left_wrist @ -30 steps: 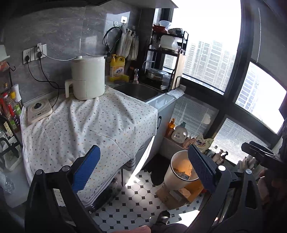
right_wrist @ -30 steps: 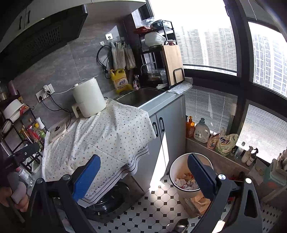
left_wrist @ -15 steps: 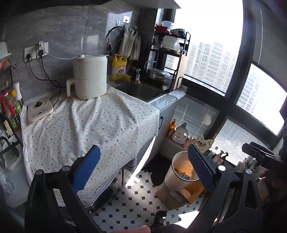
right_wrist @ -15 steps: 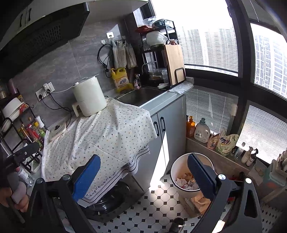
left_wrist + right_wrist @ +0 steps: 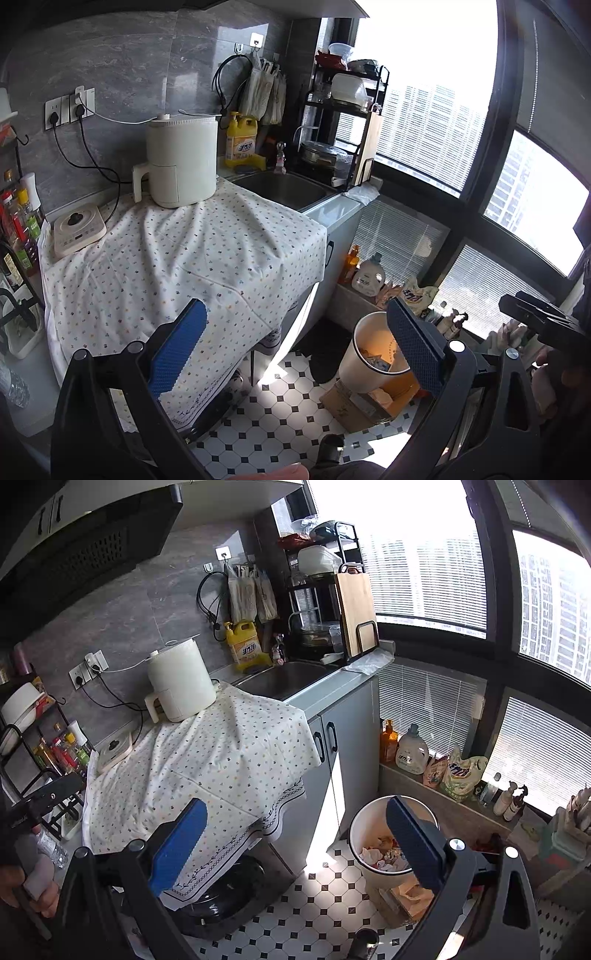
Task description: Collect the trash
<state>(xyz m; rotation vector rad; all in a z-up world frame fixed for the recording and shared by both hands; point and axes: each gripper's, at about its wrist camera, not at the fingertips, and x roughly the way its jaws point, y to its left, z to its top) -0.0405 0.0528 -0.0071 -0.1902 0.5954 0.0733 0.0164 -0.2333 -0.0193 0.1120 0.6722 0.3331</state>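
A white trash bin (image 5: 364, 354) stands on the tiled floor to the right of the counter; it also shows in the right wrist view (image 5: 373, 834) with crumpled trash (image 5: 384, 856) inside. My left gripper (image 5: 295, 347) is open and empty, held above the floor between the cloth-covered counter (image 5: 177, 258) and the bin. My right gripper (image 5: 295, 830) is open and empty, also in the air near the bin. No loose trash shows on the dotted cloth (image 5: 221, 753).
A white air fryer (image 5: 181, 162) stands at the back of the counter, with a sink (image 5: 284, 188) to its right. A small scale (image 5: 79, 229) lies on the left. Detergent bottles (image 5: 412, 749) line the window ledge. A cardboard box (image 5: 365, 402) lies under the bin.
Both views have drifted slightly; the counter and bin sit a touch differently in frame. Both grippers stay open and empty.
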